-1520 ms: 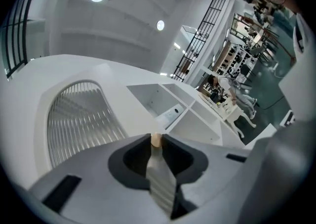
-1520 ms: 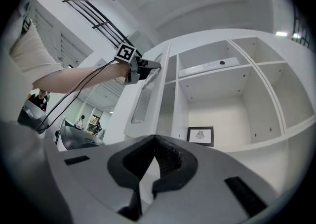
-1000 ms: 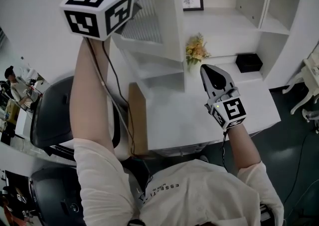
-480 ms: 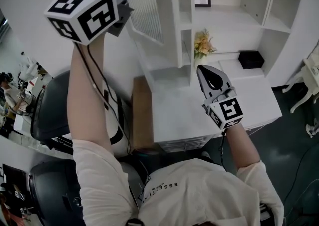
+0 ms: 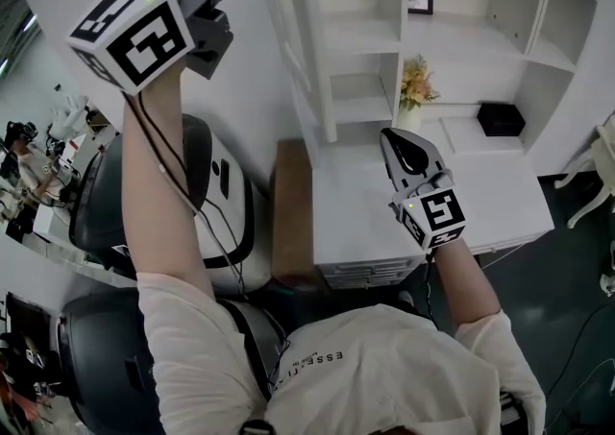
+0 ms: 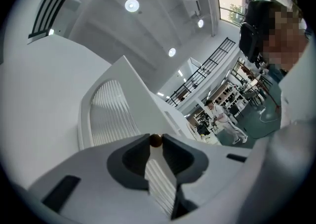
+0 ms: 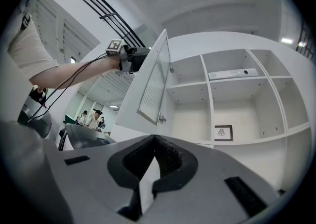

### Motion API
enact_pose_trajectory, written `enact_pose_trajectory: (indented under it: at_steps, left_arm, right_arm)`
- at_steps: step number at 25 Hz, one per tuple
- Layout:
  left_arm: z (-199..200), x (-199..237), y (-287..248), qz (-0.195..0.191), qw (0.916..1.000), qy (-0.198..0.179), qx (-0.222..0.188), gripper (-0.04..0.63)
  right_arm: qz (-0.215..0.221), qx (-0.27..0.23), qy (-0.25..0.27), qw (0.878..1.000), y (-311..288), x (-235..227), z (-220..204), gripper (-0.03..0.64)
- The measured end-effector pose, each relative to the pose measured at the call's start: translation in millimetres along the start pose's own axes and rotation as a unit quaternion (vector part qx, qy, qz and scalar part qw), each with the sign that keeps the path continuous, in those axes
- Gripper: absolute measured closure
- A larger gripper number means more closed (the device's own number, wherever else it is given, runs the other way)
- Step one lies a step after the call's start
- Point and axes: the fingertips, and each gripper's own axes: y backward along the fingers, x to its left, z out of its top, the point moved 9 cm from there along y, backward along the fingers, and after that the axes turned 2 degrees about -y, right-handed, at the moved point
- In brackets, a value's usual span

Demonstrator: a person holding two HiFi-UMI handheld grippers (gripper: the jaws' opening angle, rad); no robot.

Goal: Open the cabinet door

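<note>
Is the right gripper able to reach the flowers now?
Probably yes. The flowers stand on the desk just beyond the right gripper, with only bare desktop between them. The open door hangs off to the side, out of the way.

The head view is looking steeply down over both arms onto the worktop [image 5: 365, 222] and the cabinet door [image 5: 307, 59]. The left gripper view is sitting tight against that door [image 6: 113, 114], facing upward. The right gripper view is watching the same door [image 7: 150, 82] from farther back and below.
</note>
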Motion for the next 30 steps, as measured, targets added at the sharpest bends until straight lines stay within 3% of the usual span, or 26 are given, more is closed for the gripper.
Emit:
enact_pose_trajectory:
  at_steps: [7, 17, 24, 30]
  left_arm:
    - [-5.8, 22.8, 37.9, -0.003, 0.9997, 0.026, -0.002, 0.515]
    - [-21.1, 53.5, 67.6, -0.034, 0.9931, 0.101, -0.049, 0.515]
    - [-20.1, 53.1, 67.4, -0.036, 0.995, 0.085, -0.039, 0.515]
    - [-27.2, 43.4, 73.5, 0.012, 0.9956, 0.078, -0.049, 0.5]
  right_arm:
    - [-0.004, 0.019, -0.004, 1.0, -11.0, 20.1, -1.2, 0.603]
    - [-0.001, 0.023, -0.005, 1.0, -20.8, 26.6, 2.0, 0.603]
    - [0.014, 0.035, 0.016, 0.999, -19.3, 36.1, 0.0, 0.603]
    - [0.019, 0.049, 0.01, 0.999, -13.5, 31.8, -6.0, 0.603]
